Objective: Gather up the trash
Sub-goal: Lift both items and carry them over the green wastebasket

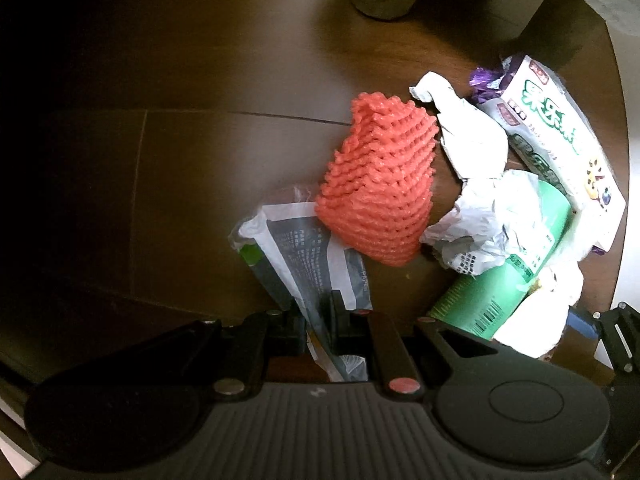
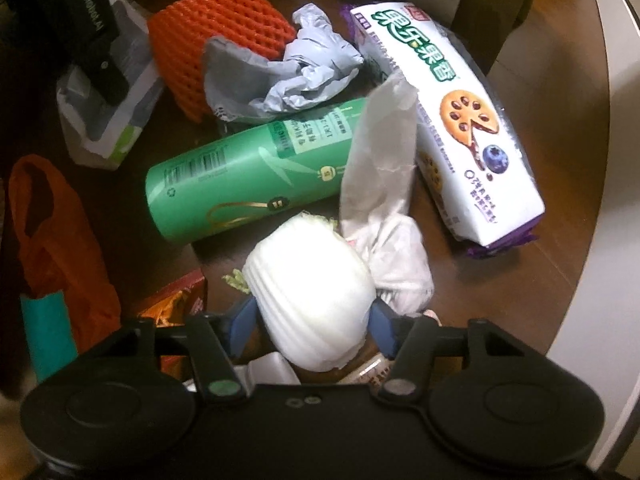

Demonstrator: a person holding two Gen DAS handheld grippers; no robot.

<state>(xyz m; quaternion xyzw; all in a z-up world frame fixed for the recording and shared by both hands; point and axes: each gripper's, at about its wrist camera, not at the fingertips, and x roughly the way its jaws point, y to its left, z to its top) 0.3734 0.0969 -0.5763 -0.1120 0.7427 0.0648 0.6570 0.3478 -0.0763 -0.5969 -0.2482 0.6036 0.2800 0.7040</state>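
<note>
Trash on round table (image 2: 576, 216): my left gripper (image 1: 318, 320) clamps flat plastic wrapper (image 1: 304, 256); right gripper (image 2: 310, 320) grips white foam net (image 2: 312, 300). Orange bag (image 2: 60, 240): contents not visible.

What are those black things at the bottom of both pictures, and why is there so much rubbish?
Those black things are claws. A person holds one in each hand, and each has a camera looking along its two fingers. The left claw pinches a flat plastic wrapper. The right claw squeezes a white foam fruit net. On the brown table lie an orange foam net, a green can on its side, crumpled paper and a biscuit packet. They are collecting trash.
</note>
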